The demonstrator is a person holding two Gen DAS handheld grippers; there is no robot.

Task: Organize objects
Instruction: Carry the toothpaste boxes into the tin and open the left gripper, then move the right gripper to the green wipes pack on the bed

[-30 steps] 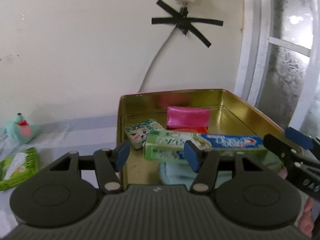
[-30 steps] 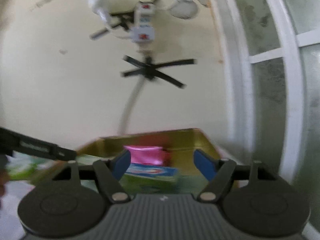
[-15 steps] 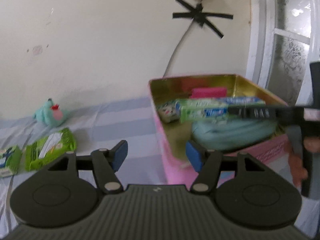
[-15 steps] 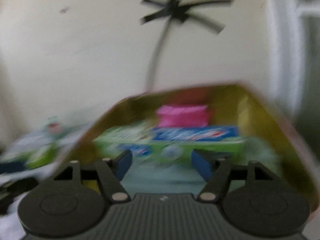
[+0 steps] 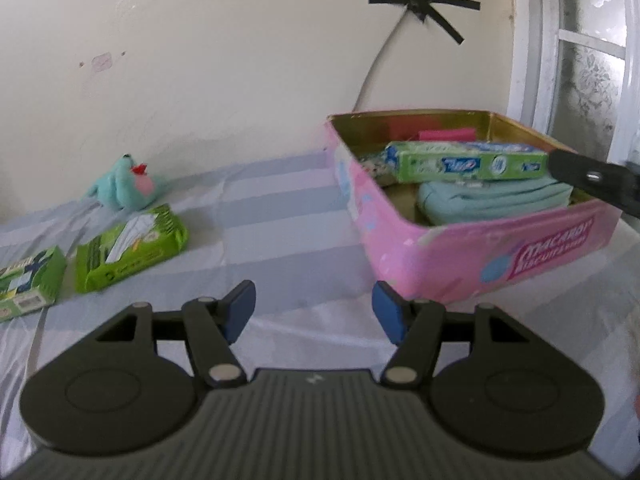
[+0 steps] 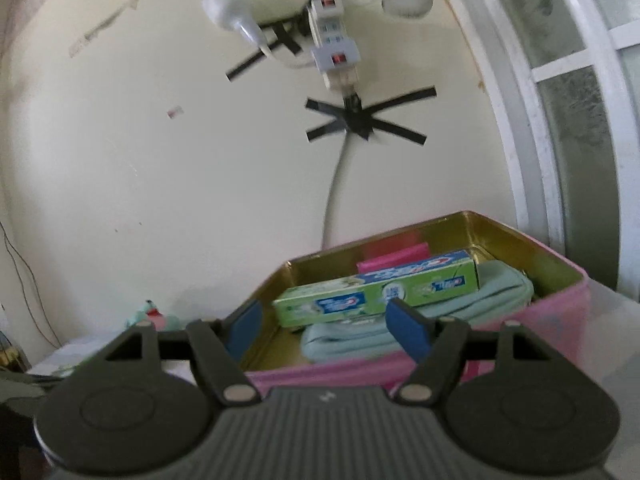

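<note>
Left gripper (image 5: 313, 312) angled down over the striped sheet (image 5: 280, 240), short of the pink tin (image 5: 480, 256); its jaws have just been opening, spread now with nothing between them. Right gripper (image 6: 326, 330) near level at the tin's front wall, jaws apart, empty. Tin side reads "MACARON", smaller line below it unreadable. Toothpaste box (image 5: 468, 162) lies inside across a teal pouch (image 5: 492, 202); brand too blurred. Green packs (image 5: 128, 254) and a teal plush (image 5: 120, 188) sit on the sheet well left of the tin.

Left wrist view looks down across the bed from near the pink tin (image 5: 480, 256). Right wrist view faces the wall, close over the same tin (image 6: 552, 312).
</note>
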